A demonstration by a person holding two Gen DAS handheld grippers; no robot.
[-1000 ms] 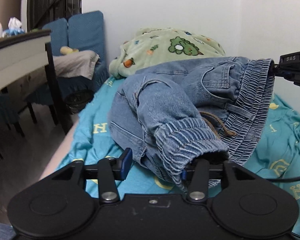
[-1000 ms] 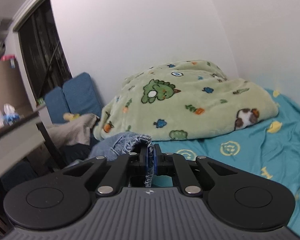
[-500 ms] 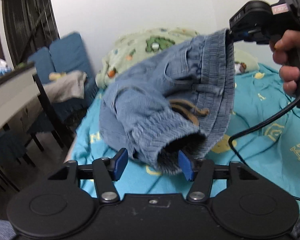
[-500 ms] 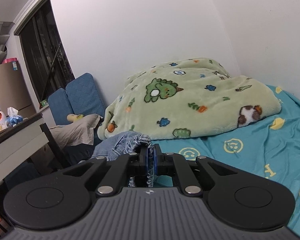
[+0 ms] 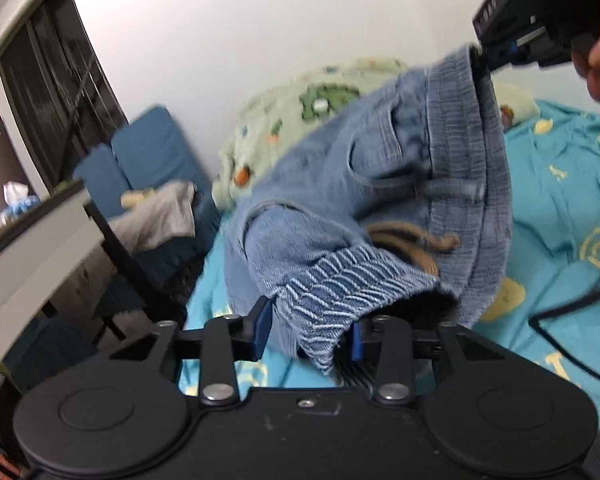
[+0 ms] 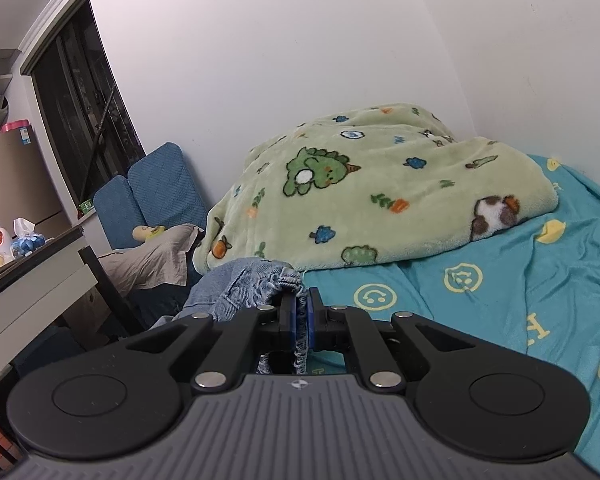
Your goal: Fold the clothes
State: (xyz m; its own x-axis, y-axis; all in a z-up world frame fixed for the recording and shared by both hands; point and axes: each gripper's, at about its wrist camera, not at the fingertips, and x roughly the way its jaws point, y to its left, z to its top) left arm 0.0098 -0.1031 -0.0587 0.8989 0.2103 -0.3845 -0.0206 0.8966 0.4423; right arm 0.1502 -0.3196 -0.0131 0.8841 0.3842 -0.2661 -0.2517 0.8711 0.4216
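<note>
Lifting jeans (image 5: 364, 200) above bed (image 5: 560, 200) | right gripper (image 6: 299, 316) clamped on waistband | left gripper (image 5: 308, 330) apart around hem, not pinching | close left squarely before spreading flat.

White walls (image 6: 300, 60), dark window (image 6: 80, 120), blue chairs (image 6: 160, 196), teal-sheeted bed (image 6: 500, 300) with green blanket (image 6: 380, 208).
</note>
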